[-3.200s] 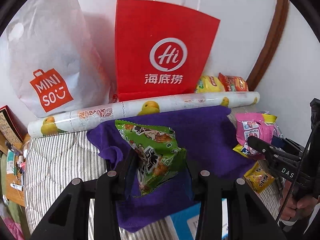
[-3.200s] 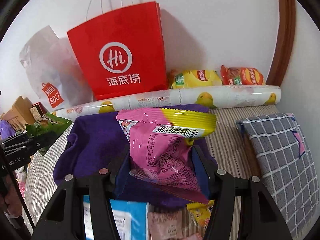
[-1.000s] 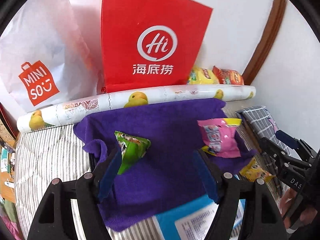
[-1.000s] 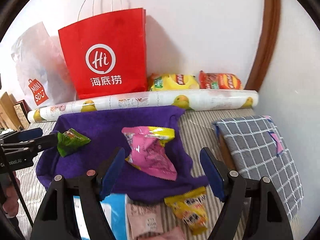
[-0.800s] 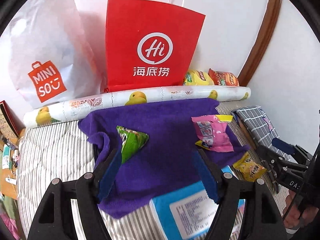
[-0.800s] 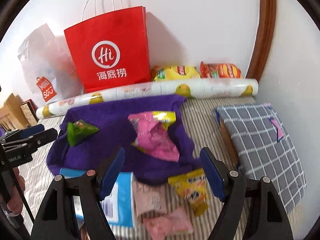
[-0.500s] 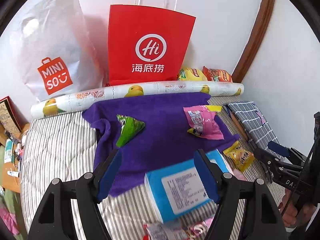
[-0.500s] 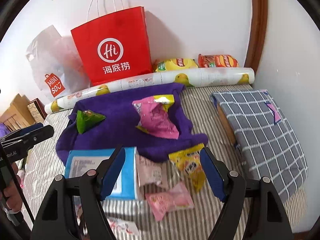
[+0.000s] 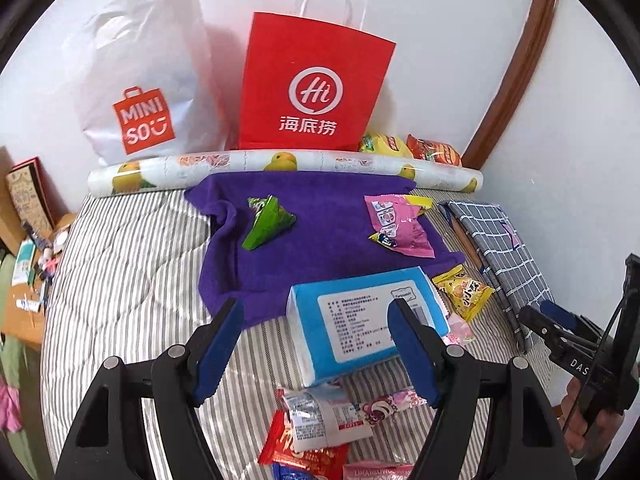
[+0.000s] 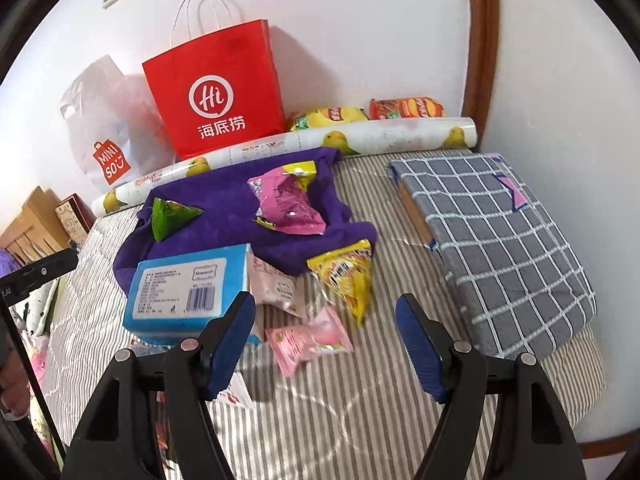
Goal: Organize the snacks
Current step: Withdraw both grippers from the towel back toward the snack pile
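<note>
Purple towel (image 9: 320,248) on the striped bed already carries two snacks: the green pack (image 9: 269,222) on its left half, the pink pack (image 9: 400,224) on its right, well apart. I have both grippers empty above the loose pile nearer me. My left gripper (image 9: 316,350) is spread with nothing between the pads, the blue box (image 9: 360,320) lying below its gap. My right gripper (image 10: 326,344) is closing slightly, with nothing pinched, over the small pink sachet (image 10: 308,338).

I judge the next step is picking more snacks from the pile. To do it well, I would take one item per gripper. The yellow pack (image 10: 348,276) lies at the towel's edge, touching it, so I would grab its free crimped end to avoid snagging cloth. The sachet is flat; I would come in low and catch a sealed edge. The red pack (image 9: 304,446) and white pack (image 9: 324,416) overlap near my left gripper, so I would lift the top one first.
</note>
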The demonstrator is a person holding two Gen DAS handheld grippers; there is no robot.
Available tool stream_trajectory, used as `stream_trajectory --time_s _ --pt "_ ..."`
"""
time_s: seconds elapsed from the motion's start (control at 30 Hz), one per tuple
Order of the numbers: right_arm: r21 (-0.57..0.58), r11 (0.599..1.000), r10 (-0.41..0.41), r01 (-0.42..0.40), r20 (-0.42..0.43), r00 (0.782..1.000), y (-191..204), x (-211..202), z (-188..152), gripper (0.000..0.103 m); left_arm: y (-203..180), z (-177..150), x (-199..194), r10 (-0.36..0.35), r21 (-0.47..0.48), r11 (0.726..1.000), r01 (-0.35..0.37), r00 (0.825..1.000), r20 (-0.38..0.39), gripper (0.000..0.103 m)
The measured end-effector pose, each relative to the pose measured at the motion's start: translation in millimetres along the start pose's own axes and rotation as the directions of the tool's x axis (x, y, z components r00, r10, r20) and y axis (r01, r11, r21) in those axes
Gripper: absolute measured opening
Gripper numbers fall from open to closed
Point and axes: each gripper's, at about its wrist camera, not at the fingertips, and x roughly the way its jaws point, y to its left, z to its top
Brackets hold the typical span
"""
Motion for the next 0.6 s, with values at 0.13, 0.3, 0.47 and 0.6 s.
stream_trajectory --time_s 0.13,0.3,0.47,0.6 --pt "-0.001 1.000 -0.013 0.013 -0.012 1.000 -9 0 -10 0.073 2 -9 1 0.014 -0.017 1.000 -0.014 1.000 -0.013 0.073" --pt "0.013 1.000 -0.003 0.004 -0.026 1.000 -19 3 -21 0.073 9 -17 4 0.043 -0.032 0.999 -0.044 0.999 -0.032 0.073" --pt "0.011 1.000 0.012 -0.011 -0.055 0.998 -19 16 -28 0.073 15 -21 6 0.047 -0.049 0.998 -0.049 0.998 -0.042 0.073" --pt "0.010 1.000 0.015 -0.014 -0.071 0.997 -17 33 -28 0.073 20 -22 8 0.048 -0.056 0.997 -0.051 0.998 -0.044 0.073"
